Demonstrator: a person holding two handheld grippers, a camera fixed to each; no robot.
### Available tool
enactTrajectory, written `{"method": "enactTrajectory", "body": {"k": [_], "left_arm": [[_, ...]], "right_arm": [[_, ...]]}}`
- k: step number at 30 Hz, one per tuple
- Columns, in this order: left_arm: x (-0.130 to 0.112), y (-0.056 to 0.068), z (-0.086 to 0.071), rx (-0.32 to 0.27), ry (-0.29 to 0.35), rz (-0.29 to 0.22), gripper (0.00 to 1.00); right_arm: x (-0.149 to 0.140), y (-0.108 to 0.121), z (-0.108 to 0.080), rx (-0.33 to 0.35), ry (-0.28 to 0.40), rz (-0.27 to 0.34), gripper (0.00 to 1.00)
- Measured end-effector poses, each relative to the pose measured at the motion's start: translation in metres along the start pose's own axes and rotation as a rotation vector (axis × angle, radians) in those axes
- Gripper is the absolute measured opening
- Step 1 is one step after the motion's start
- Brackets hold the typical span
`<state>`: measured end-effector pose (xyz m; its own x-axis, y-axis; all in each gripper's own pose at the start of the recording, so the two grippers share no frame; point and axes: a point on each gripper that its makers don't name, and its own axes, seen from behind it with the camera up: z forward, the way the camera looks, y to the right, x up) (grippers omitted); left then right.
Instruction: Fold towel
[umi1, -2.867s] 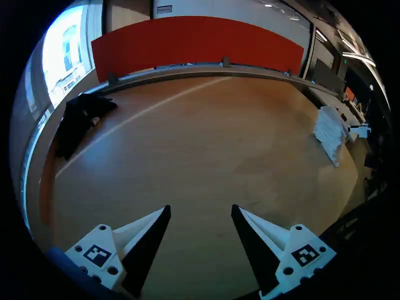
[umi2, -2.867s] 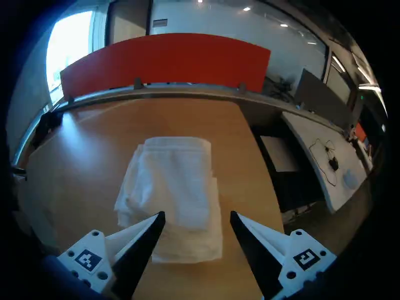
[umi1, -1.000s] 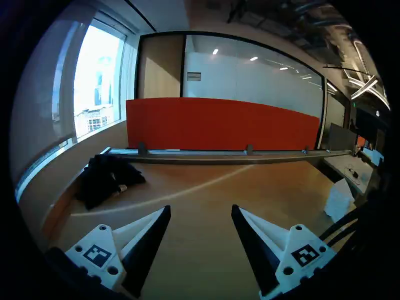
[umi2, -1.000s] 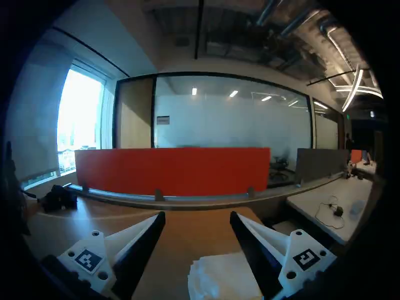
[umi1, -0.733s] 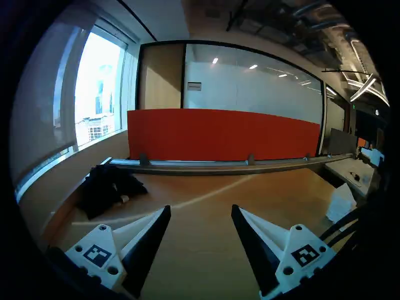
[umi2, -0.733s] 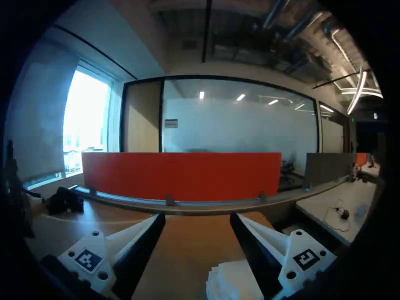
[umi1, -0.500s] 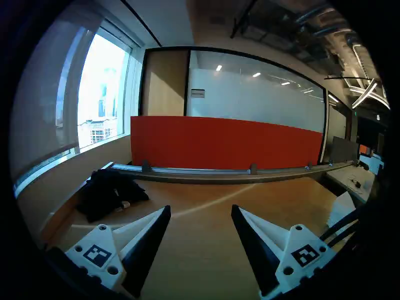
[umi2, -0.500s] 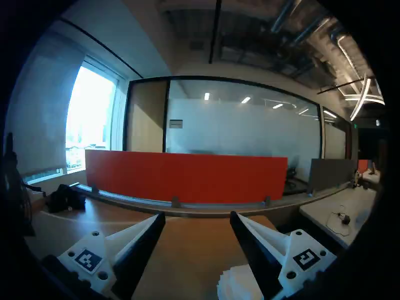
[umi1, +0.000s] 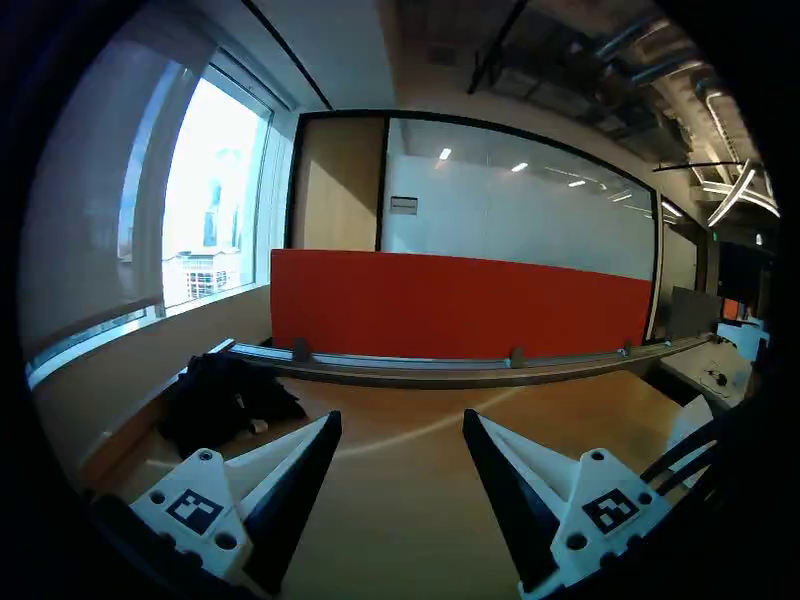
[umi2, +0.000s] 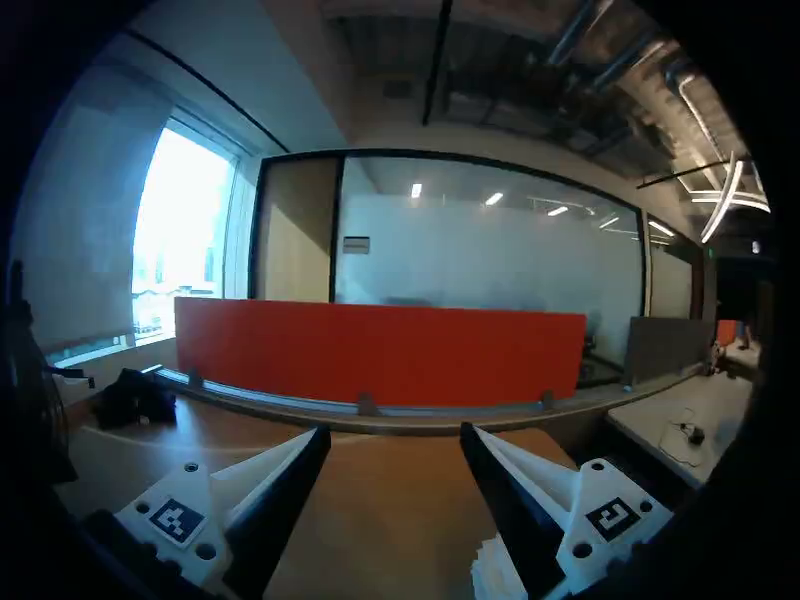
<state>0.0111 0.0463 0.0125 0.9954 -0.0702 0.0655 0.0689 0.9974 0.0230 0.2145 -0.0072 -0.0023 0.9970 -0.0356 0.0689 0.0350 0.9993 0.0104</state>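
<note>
- The room is an open office: a bright window (umi1: 210, 240) at 10 o'clock in the left gripper view, and a frosted glass wall (umi2: 490, 270) across the back at 12 o'clock.
- A wooden table (umi1: 420, 500) spreads from under both grippers to the far rail.
- A red divider (umi1: 460, 305) stands upright along the table's far edge, dead ahead in both views.
- A black bundle (umi1: 225, 400), perhaps a bag or a garment, lies on the table at 8 o'clock in the left gripper view.
- The towel (umi2: 495, 572) sits on the table at 5 o'clock in the right gripper view, partly behind that gripper's finger. Stacked white edges show, so it looks folded. The left gripper view has it at 4 o'clock (umi1: 698, 420), well apart from the bundle.
- The left gripper (umi1: 400, 415) has its fingers spread with nothing between them, and so does the right gripper (umi2: 393, 430). Both point level across the room, above the table.
- Judgement: the folding looks finished or paused. Any further fold calls for tipping both grippers down to the towel's edge first.
</note>
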Motion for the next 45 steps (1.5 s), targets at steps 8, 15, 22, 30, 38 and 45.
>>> {"method": "enactTrajectory", "body": {"k": [8,15,22,30,38,45], "left_arm": [[-0.018,-0.012,0.008,0.025,0.018,0.032,0.90],[-0.043,-0.016,0.015,0.020,0.041,0.079,0.90],[-0.067,-0.026,0.020,0.040,0.080,0.110,0.89],[-0.101,-0.039,0.021,0.047,0.099,0.100,0.90],[-0.129,-0.054,0.021,0.049,0.122,0.085,0.90],[-0.140,-0.063,0.021,0.055,0.142,0.053,0.90]], "right_arm": [[-0.008,-0.010,0.002,-0.001,0.016,0.048,1.00],[-0.026,-0.011,0.007,-0.018,0.007,0.058,1.00],[-0.039,-0.008,0.009,-0.028,0.010,0.056,1.00],[-0.055,-0.010,0.013,-0.029,0.014,0.026,1.00],[-0.068,-0.021,0.015,-0.026,0.018,0.017,1.00],[-0.074,-0.035,0.018,-0.013,0.020,-0.007,1.00]]}}
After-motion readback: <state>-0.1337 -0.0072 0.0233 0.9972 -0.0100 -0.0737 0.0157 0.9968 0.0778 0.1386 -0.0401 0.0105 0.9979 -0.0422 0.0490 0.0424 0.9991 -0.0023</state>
